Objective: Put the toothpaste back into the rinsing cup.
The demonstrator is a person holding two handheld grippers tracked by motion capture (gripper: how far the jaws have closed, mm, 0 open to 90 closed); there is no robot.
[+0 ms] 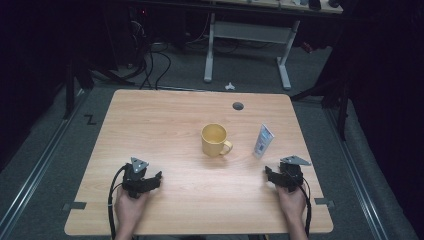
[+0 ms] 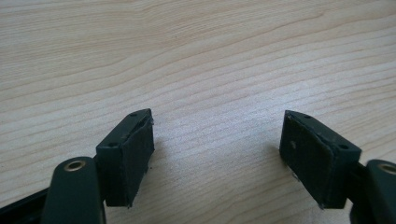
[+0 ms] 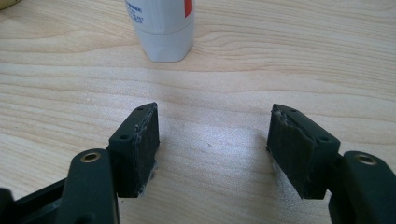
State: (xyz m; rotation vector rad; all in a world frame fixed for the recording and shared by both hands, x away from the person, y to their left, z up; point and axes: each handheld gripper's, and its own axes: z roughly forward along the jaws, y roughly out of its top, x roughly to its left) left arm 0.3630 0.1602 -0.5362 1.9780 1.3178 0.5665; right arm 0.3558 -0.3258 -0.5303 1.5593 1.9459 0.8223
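Dark room surrounds the pale wooden worktop (image 1: 165, 125). White tube (image 1: 263, 141) stands toward its right edge, print unreadable, near the yellow mug (image 1: 215, 140). Left tool (image 1: 159, 176) and right tool (image 1: 266, 171), both spread, rest near the front corners.

The white tube (image 3: 163, 25) carries small dark print and a red patch. None of it can be read.
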